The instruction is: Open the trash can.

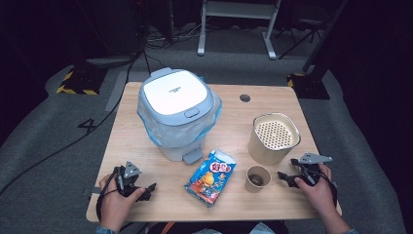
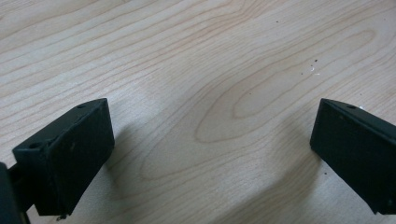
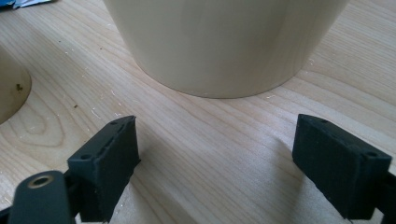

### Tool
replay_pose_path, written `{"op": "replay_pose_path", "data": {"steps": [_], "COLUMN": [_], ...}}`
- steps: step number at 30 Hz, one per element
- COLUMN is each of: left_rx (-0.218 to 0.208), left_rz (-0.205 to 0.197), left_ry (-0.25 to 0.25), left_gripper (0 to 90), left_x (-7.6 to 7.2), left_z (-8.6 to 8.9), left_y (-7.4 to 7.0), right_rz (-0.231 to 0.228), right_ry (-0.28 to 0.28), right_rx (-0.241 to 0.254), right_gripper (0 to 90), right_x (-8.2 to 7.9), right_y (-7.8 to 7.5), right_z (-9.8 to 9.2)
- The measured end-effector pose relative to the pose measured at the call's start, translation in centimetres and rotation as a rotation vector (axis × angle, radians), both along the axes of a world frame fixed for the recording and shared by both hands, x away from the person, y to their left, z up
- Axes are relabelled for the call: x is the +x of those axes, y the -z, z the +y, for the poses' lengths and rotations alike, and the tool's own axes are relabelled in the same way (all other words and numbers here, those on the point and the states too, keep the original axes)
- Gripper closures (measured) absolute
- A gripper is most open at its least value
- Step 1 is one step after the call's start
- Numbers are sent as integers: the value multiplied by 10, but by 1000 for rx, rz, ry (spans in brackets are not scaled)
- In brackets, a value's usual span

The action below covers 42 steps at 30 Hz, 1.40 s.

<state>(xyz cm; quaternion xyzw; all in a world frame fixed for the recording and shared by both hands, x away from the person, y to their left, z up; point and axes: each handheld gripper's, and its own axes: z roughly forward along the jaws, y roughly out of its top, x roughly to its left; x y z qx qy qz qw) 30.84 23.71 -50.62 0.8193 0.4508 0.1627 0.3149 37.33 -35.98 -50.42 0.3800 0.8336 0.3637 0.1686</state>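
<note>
- Right now I am resting my right gripper (image 1: 287,178) on the table (image 1: 146,146), jaws spread and empty, the small paper cup (image 1: 257,178) lying just leftward.
- Meanwhile I am holding my left gripper (image 1: 146,190) wide open and empty, well apart from the cup, beyond the snack packet (image 1: 211,177).

Light wooden bench (image 1: 146,141), grain plain, a cable hole (image 1: 245,97) at one o'clock. Lidded pedal bin (image 1: 176,113) with plastic liner stood at eleven o'clock. Cream perforated-top canister (image 1: 273,138) at three. Small paper cup (image 1: 257,178) at five, just beside it. Blue snack packet (image 1: 211,177) lay flat at six.
</note>
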Motion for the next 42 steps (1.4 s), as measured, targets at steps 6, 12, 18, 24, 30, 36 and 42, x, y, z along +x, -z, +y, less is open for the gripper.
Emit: {"op": "replay_pose_path", "data": {"steps": [6,12,18,24,30,36,42], "left_rx": [-6,-4,-58,-97,-118,-173,-207], "left_rz": [-2,3,-7,-7,-30,-77,-122], "left_ry": [-21,-16,31,93,189,236,301], "left_gripper": [8,407,484,557,592,618,634], "left_x": [0,2,3,4,5,13,23], "left_z": [-2,5,7,3,-6,-11,-15], "left_y": [0,-13,-27,-47,-71,-101,-125], "right_rz": [-1,-1,-1,-1,-1,-1,-2], "right_ry": [0,0,0,-1,0,0,-1], "right_rx": [1,1,1,1,1,2,1], "right_gripper": [147,147,147,147,147,147,147], "right_x": [0,0,0,0,0,0,0], "right_y": [0,0,0,0,0,0,0], "right_z": [0,0,0,0,0,0,0]}}
